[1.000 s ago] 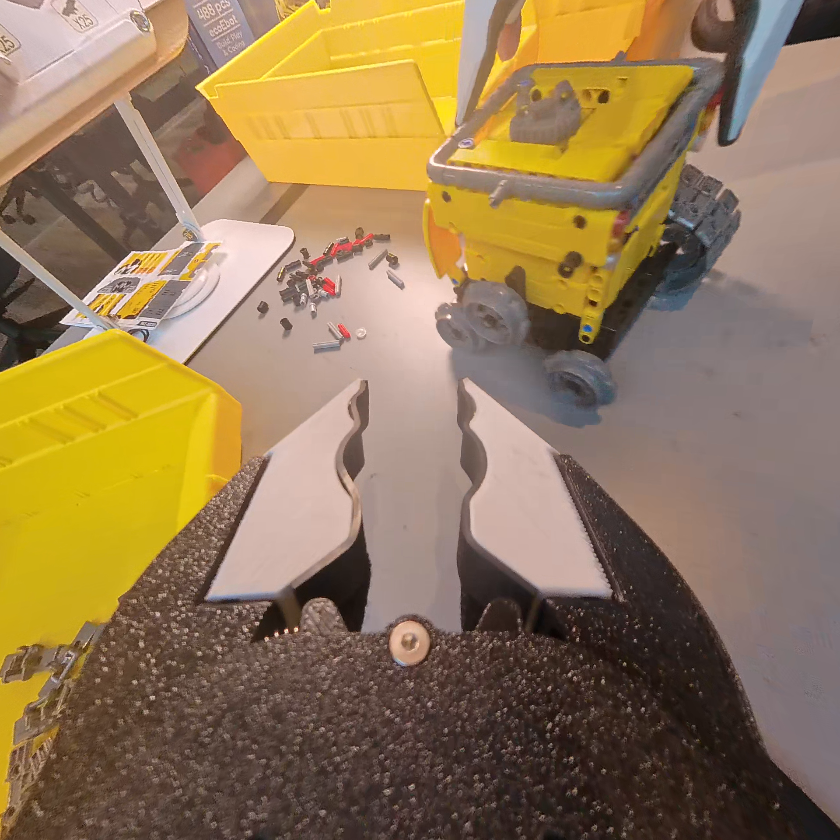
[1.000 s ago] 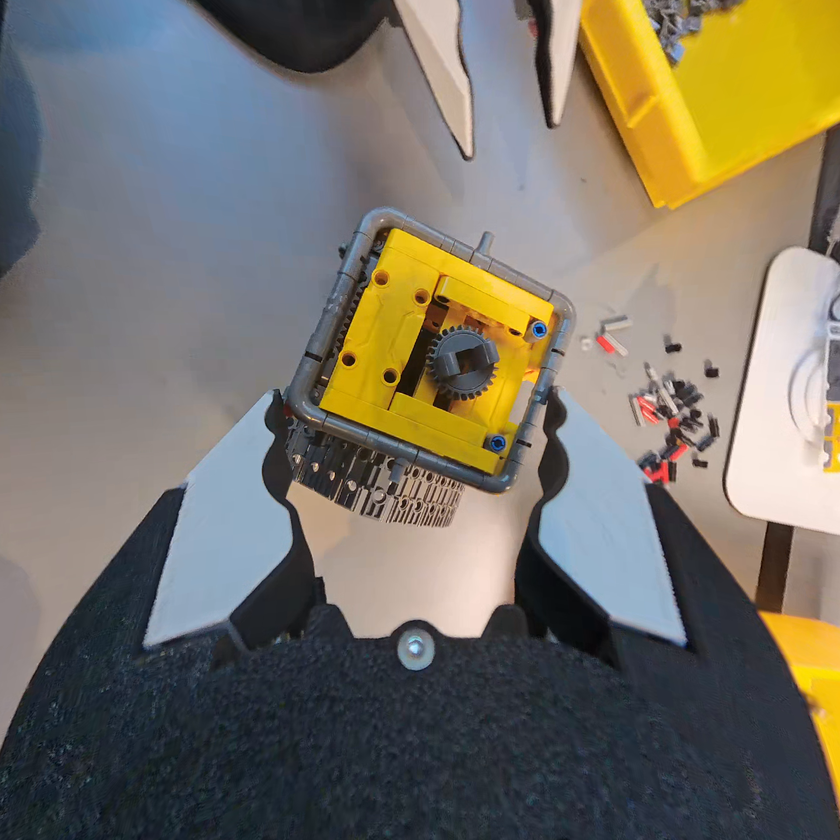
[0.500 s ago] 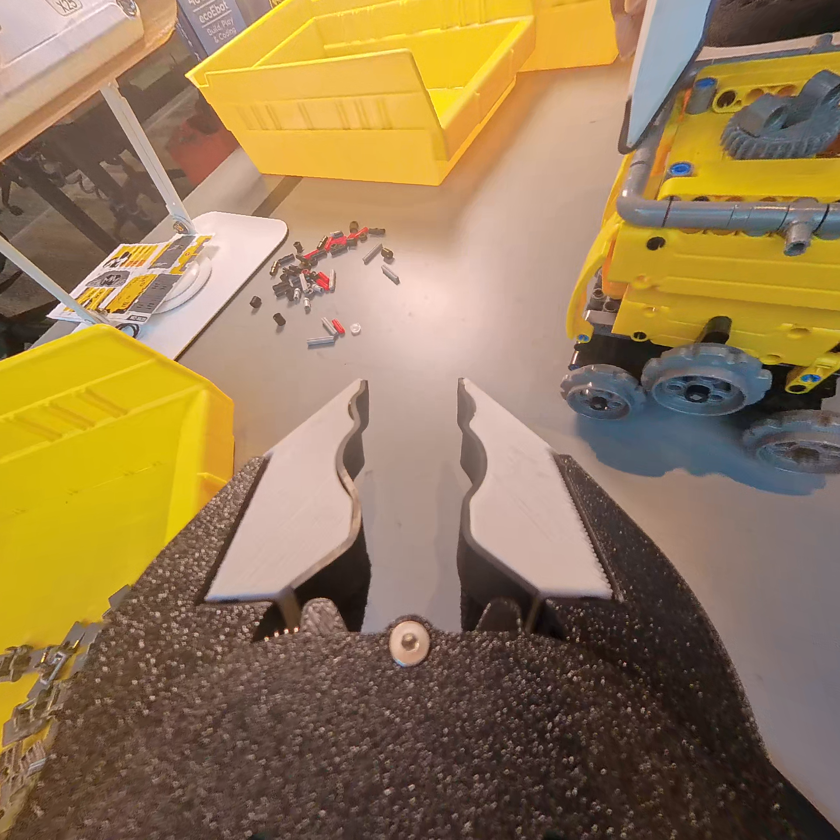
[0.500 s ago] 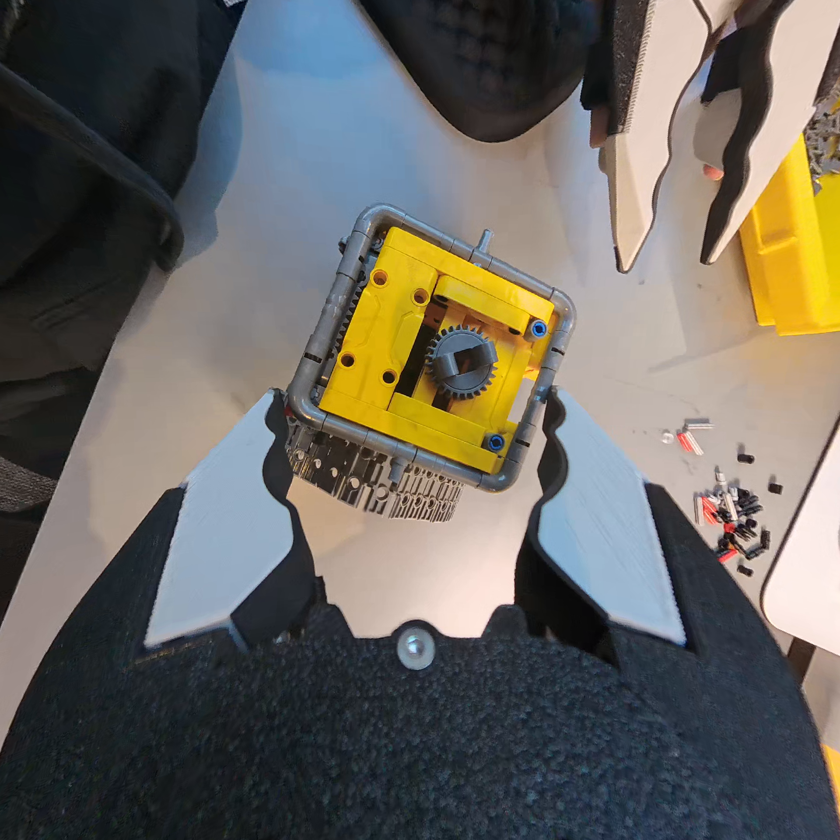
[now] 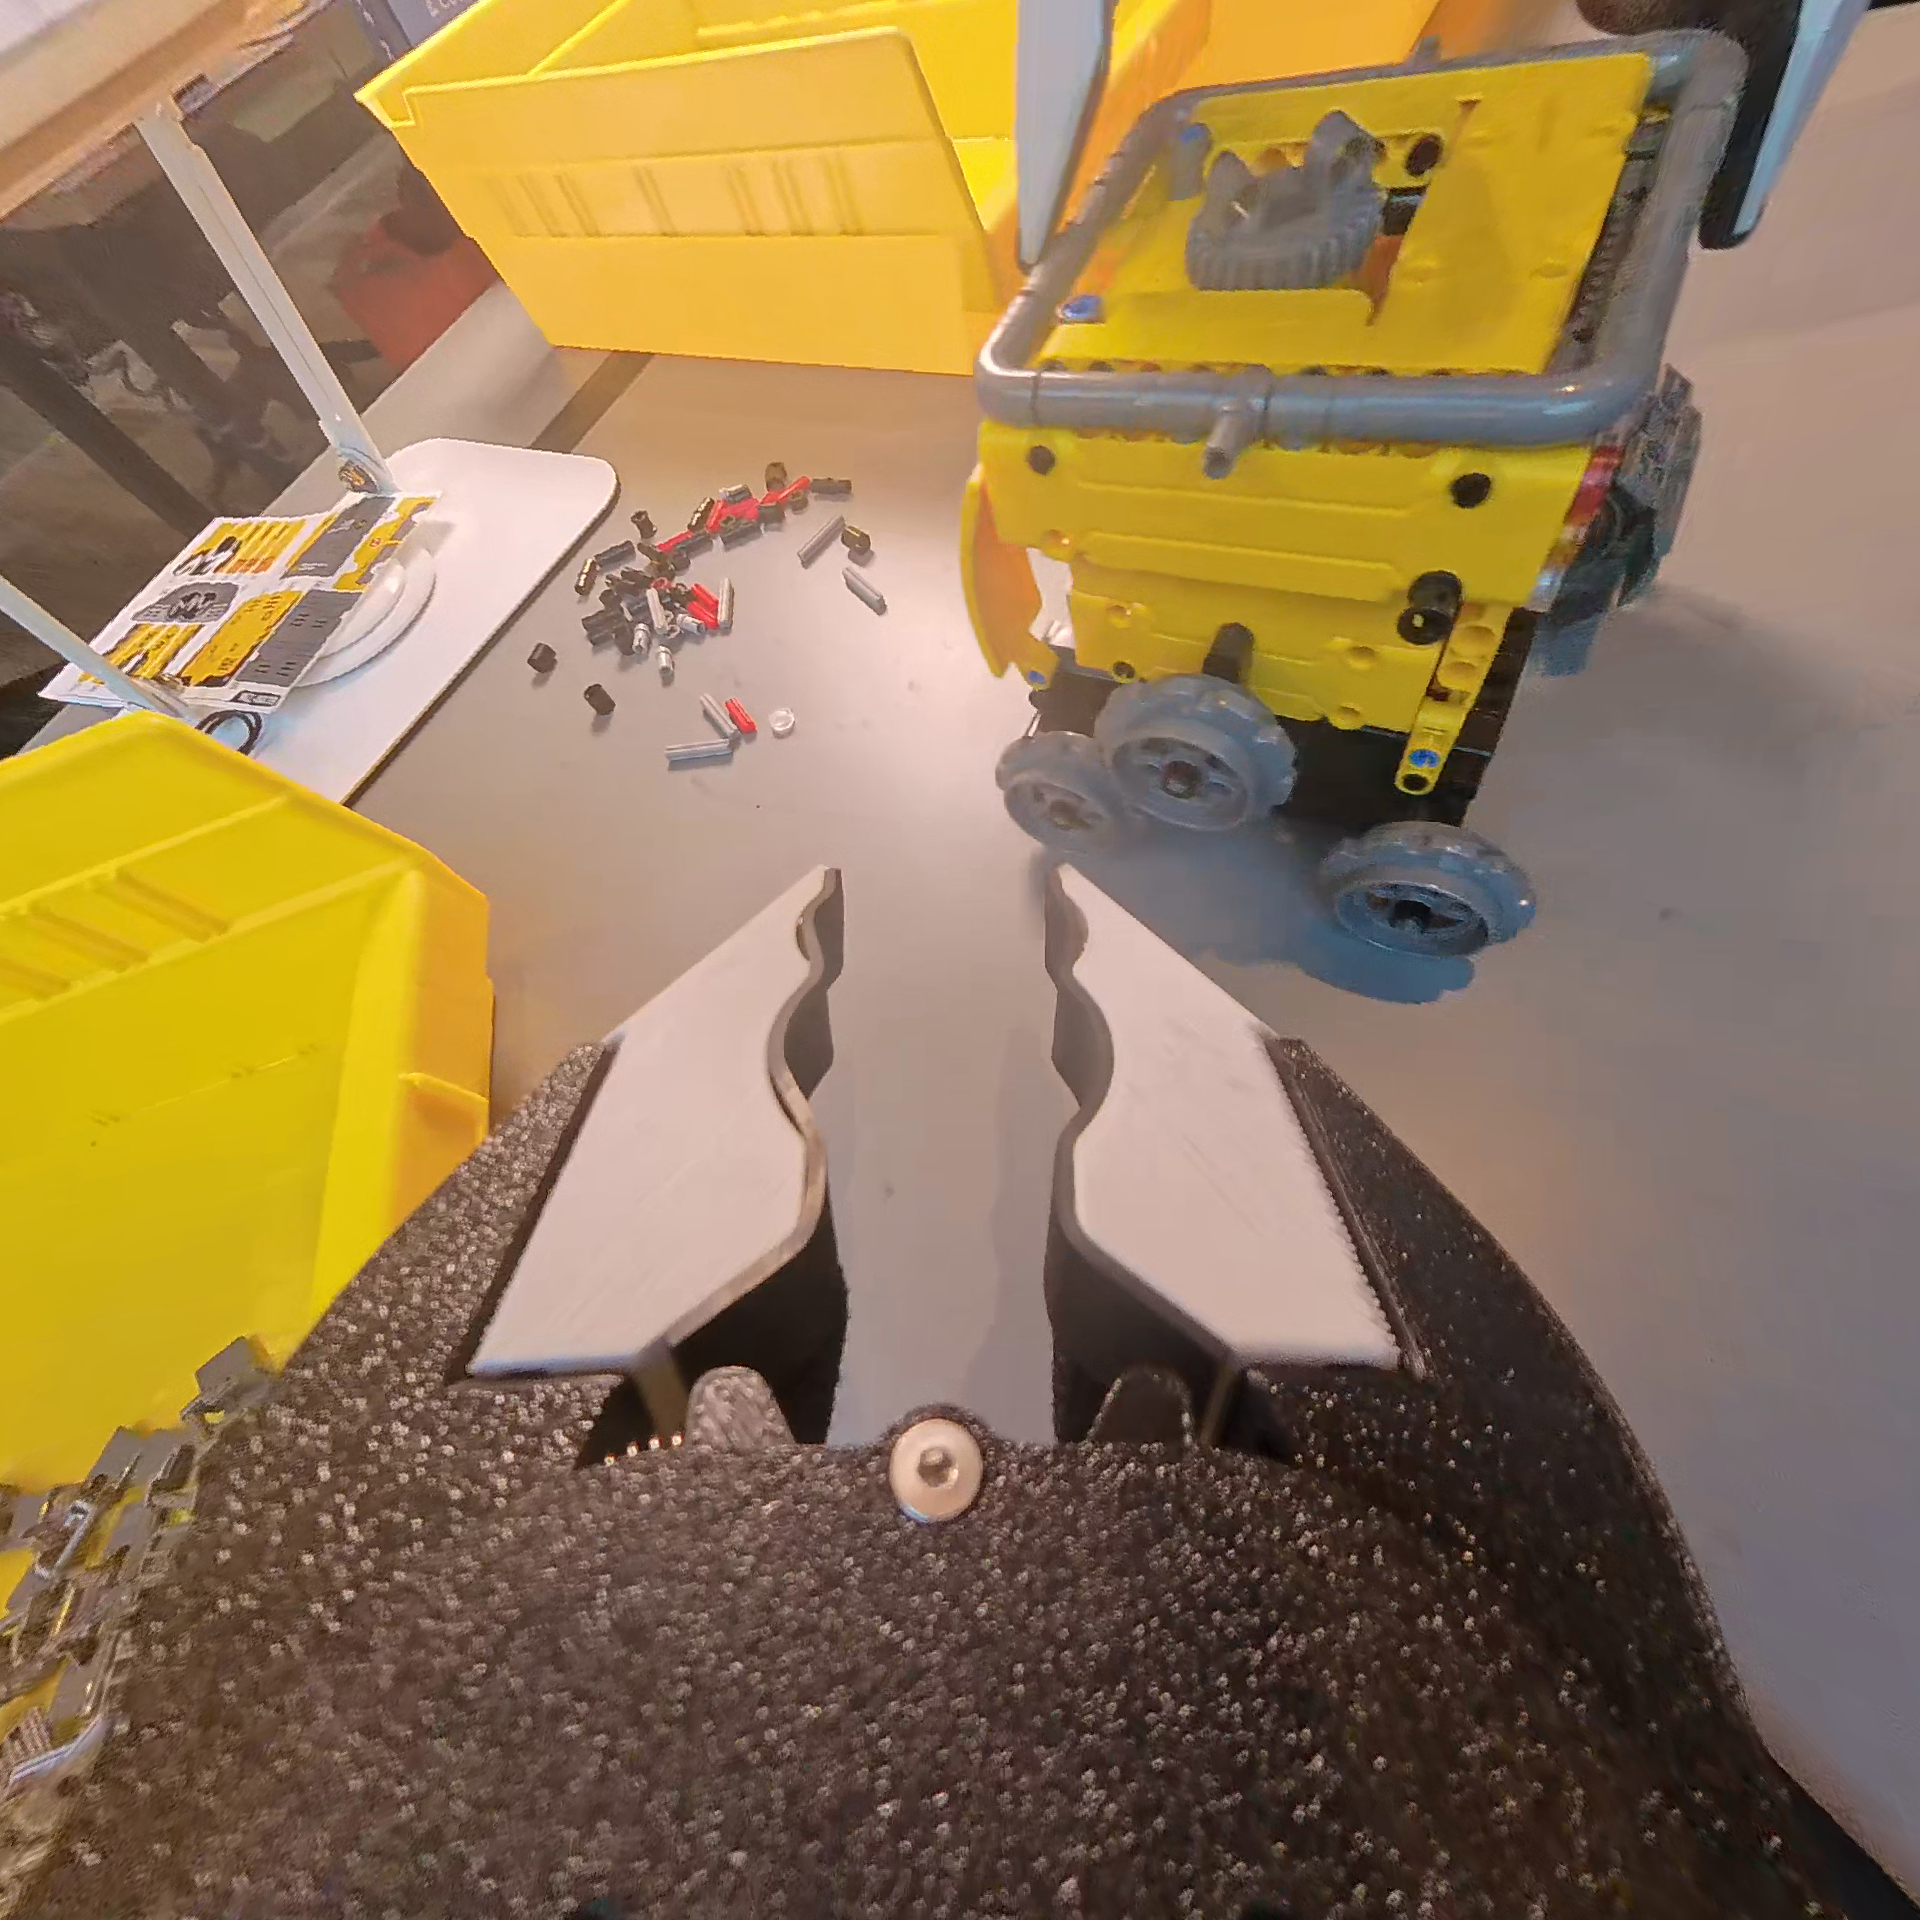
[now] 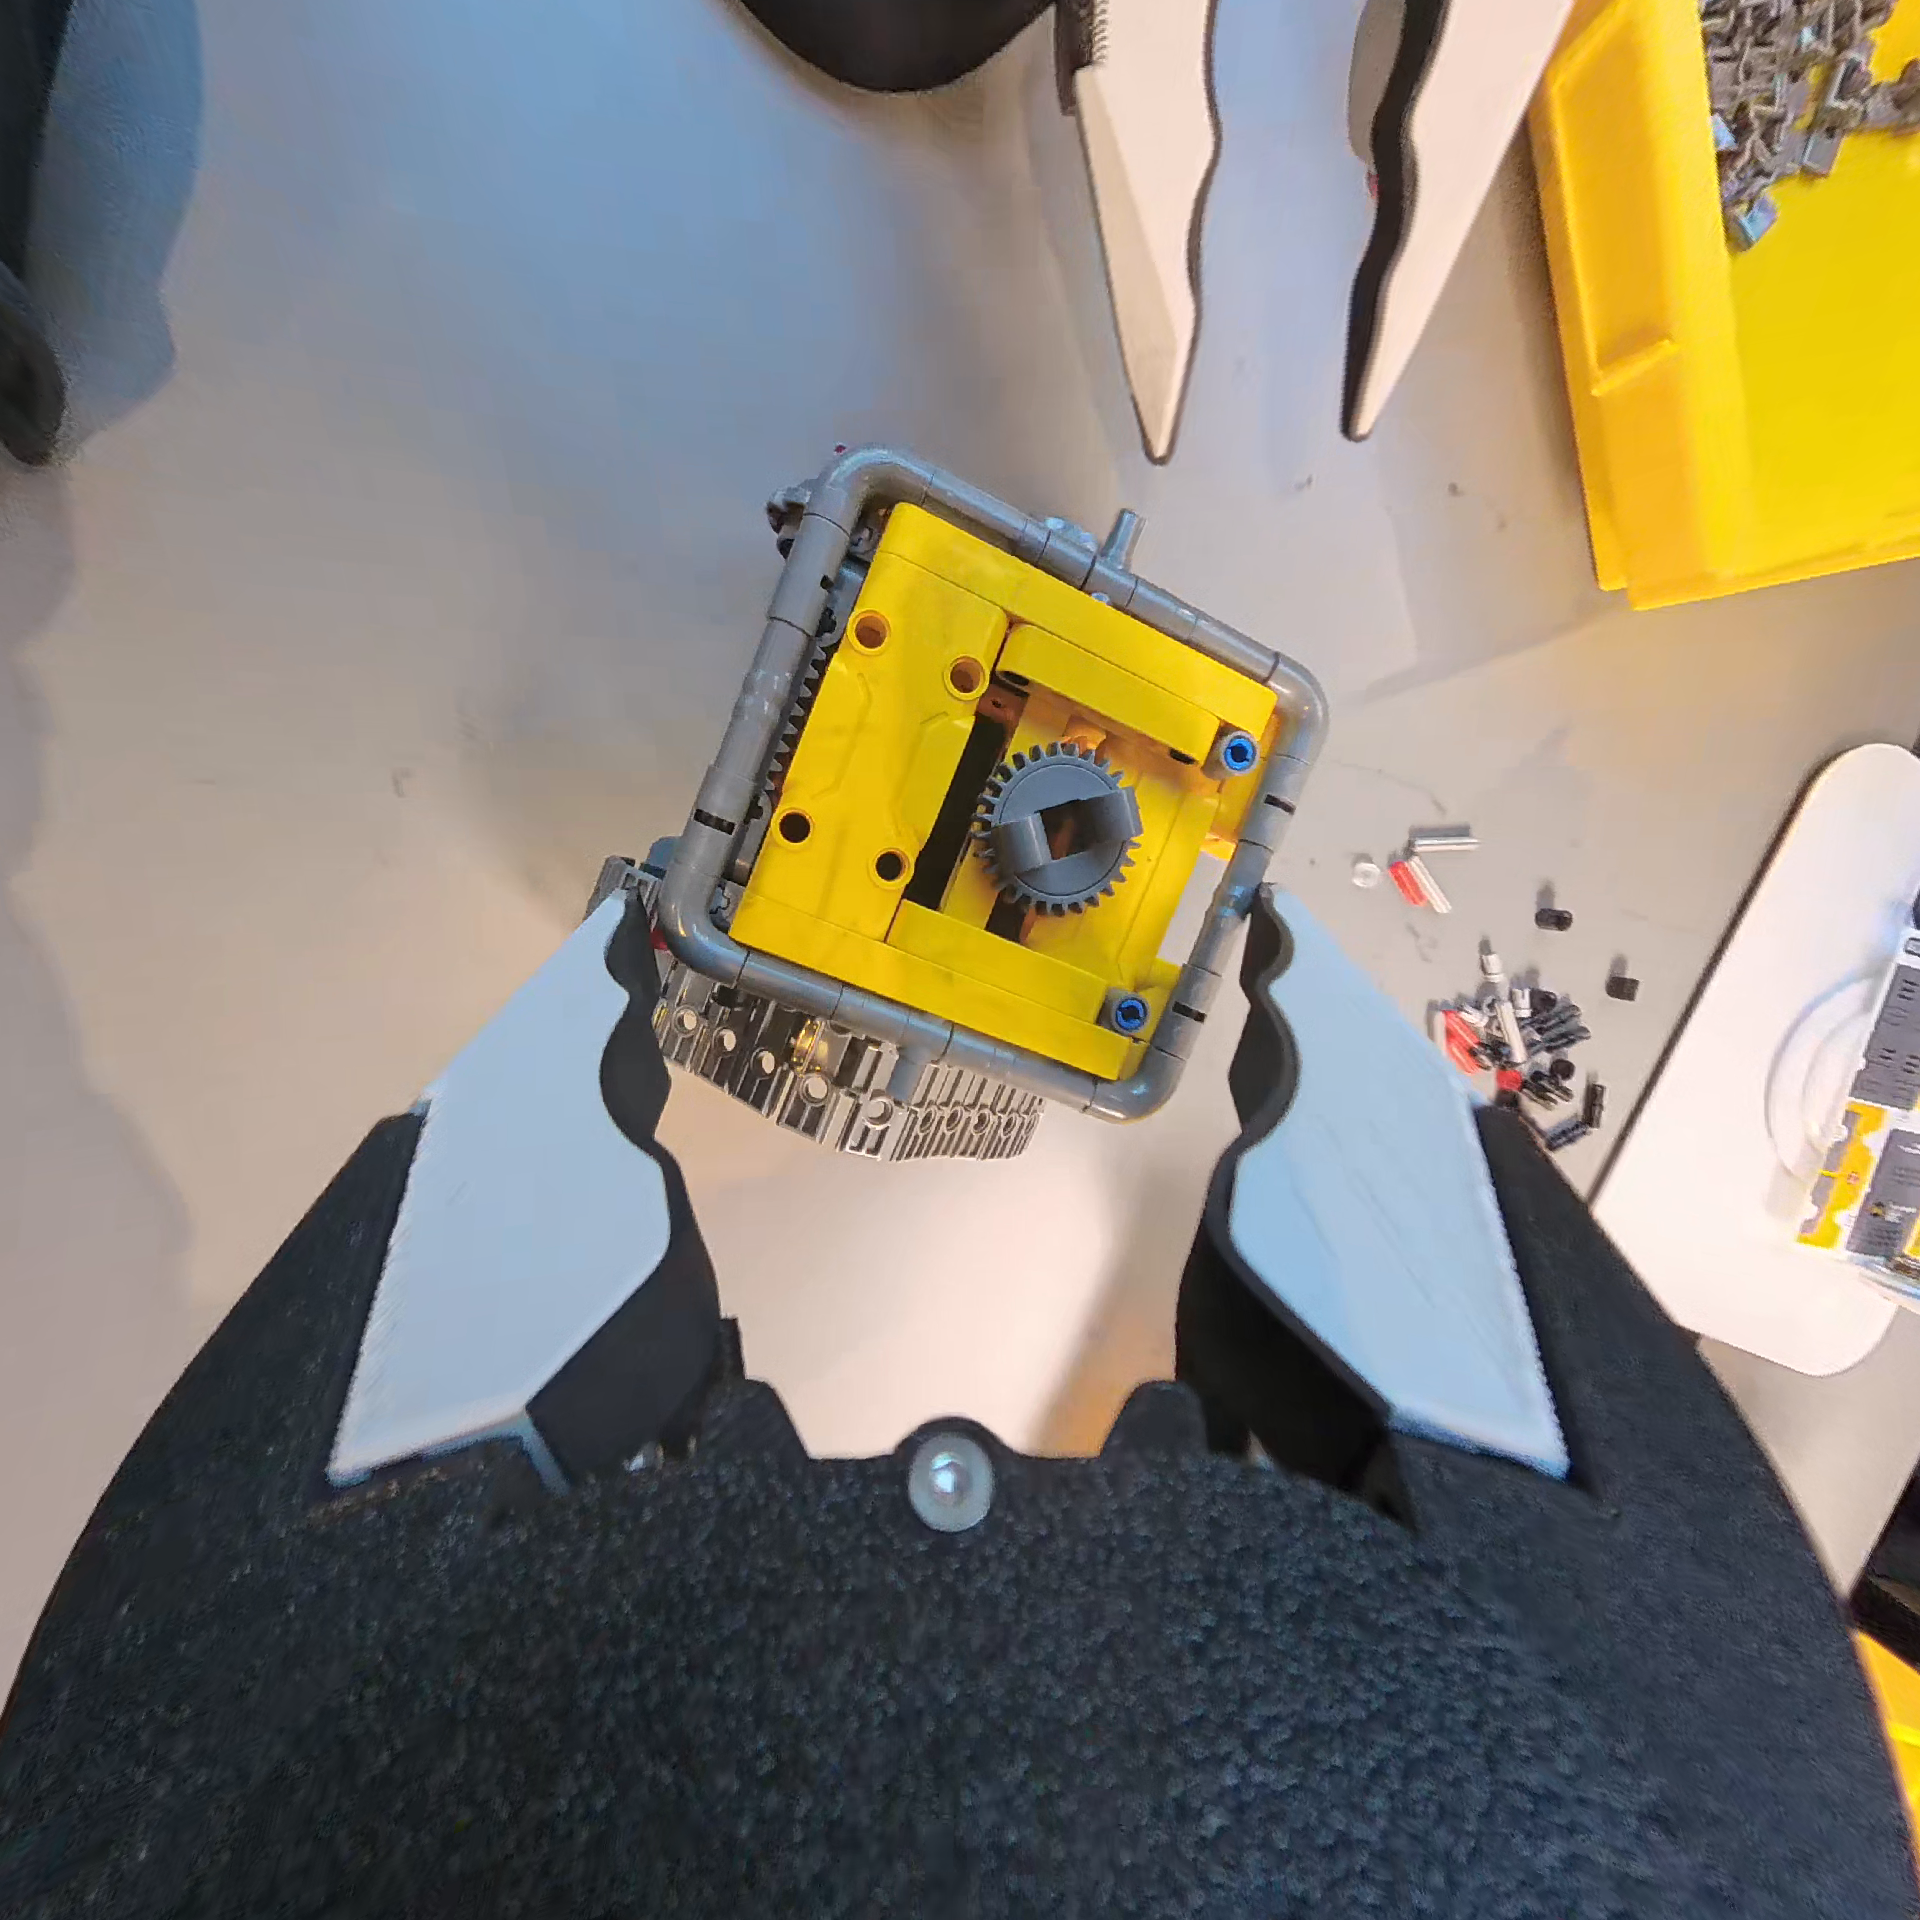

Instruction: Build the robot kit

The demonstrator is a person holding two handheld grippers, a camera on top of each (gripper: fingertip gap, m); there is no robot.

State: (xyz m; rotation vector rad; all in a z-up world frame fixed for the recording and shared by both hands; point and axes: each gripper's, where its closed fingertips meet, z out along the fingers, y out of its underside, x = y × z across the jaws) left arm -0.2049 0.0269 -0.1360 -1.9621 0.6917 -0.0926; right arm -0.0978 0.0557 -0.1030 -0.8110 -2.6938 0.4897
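Observation:
A yellow brick-built vehicle (image 6: 883,790) with a grey tube frame, a grey gear (image 6: 1060,831) on top and grey wheels sits between my right gripper's fingers. My right gripper (image 6: 940,909) is shut on the vehicle from above, its fingertips (image 6: 1262,935) pressed against the grey frame. In the left wrist view the vehicle (image 5: 1288,520) is ahead and to the right, its wheels (image 5: 1195,764) close over the grey table; I cannot tell if they touch it. My left gripper (image 5: 940,883) is open and empty, low over the table, short of the vehicle.
A pile of small black, red and grey pins (image 5: 675,603) lies ahead left. A large yellow bin (image 5: 675,177) stands behind it. A second yellow bin (image 5: 208,987), holding grey pieces (image 6: 1766,104), is at my near left. A white lamp base with a sticker sheet (image 5: 260,582) sits far left. The left gripper's tips are roughly 12 centimeters from the right gripper's.
My right gripper carried the vehicle toward my left gripper half a second ago, then back away and to the left. My left gripper stayed open at the same width.

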